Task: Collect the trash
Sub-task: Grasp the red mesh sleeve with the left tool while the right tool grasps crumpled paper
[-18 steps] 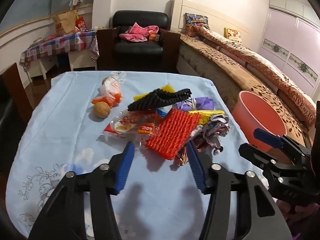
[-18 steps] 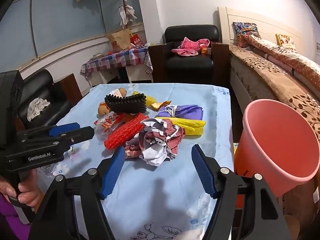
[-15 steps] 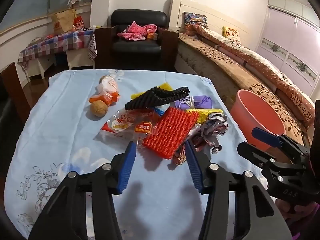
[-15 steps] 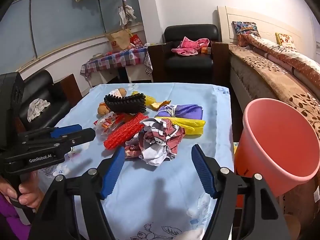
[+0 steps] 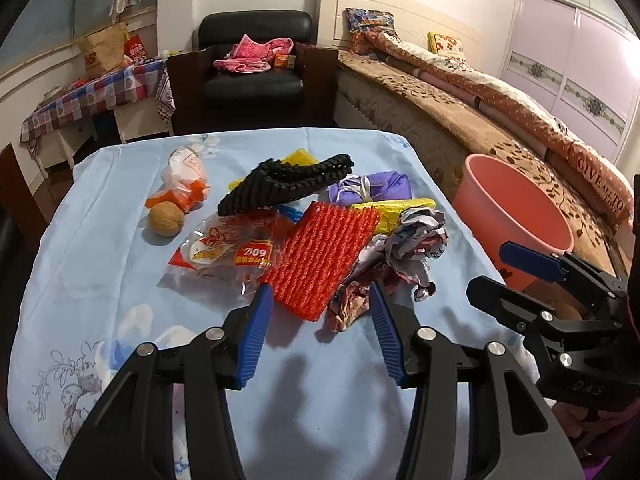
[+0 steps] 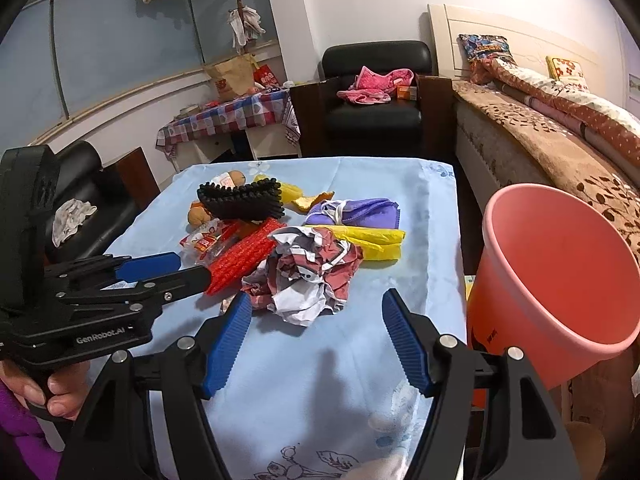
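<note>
A heap of trash lies on the blue tablecloth (image 5: 92, 264): a red foam net (image 5: 320, 256), a black foam net (image 5: 288, 184), a clear snack wrapper (image 5: 228, 252), crumpled paper (image 5: 416, 240), a purple bag (image 5: 372, 190), a yellow bag (image 6: 372, 240) and a brown round fruit (image 5: 166, 220). My left gripper (image 5: 318, 320) is open and empty, its fingertips at the near edge of the red net. My right gripper (image 6: 316, 324) is open and empty, just short of the crumpled paper (image 6: 308, 272). A pink bucket (image 6: 556, 276) stands off the table's right edge.
A bed (image 5: 500, 92) runs along the right behind the bucket. A black armchair (image 5: 256, 72) with pink cloth stands beyond the table's far end. A checked side table (image 5: 92, 96) is at the back left. A dark sofa (image 6: 92, 208) is left of the table.
My left gripper has moved forward a little, so the red net now sits between its fingertips. The right gripper has barely moved.
</note>
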Available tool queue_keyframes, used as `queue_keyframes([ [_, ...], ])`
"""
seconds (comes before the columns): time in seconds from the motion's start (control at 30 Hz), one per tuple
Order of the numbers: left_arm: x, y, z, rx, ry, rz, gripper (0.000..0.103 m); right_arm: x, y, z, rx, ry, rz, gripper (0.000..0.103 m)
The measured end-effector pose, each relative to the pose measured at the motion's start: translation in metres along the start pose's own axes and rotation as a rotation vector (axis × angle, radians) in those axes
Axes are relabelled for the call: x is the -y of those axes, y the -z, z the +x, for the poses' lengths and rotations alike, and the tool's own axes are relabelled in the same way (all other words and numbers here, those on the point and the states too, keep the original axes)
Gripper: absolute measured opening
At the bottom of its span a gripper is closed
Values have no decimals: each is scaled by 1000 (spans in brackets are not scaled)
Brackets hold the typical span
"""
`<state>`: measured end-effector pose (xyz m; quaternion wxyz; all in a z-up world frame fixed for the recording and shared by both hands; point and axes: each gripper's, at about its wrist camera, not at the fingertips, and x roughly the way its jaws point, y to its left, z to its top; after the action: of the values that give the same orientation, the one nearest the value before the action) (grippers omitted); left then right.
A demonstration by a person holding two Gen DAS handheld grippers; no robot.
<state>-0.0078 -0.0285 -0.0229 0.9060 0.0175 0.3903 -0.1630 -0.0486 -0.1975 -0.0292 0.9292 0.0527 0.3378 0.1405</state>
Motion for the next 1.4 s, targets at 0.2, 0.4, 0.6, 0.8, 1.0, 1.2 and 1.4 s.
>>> queue_keyframes([
  [0.2,0,-1,15,-40,0,5,39,5,2,4,-11,10,9,66],
  [0.4,-3,-1,26,-74,-8,3,27,5,3,10,-44,14,11,66],
  [0.6,-7,0,29,-87,9,-12,13,5,2,13,-72,14,14,65],
  [0.8,-8,0,18,-54,55,-30,12,6,0,13,-63,-3,13,62],
  [1.0,-8,-4,2,-9,103,-37,12,6,-14,16,-43,-33,37,58],
  [1.2,-7,-5,-5,9,118,-38,12,1,-28,23,-31,-56,42,50],
  [1.4,-6,-7,-12,20,123,-41,12,-2,-27,41,-93,-23,18,35],
])
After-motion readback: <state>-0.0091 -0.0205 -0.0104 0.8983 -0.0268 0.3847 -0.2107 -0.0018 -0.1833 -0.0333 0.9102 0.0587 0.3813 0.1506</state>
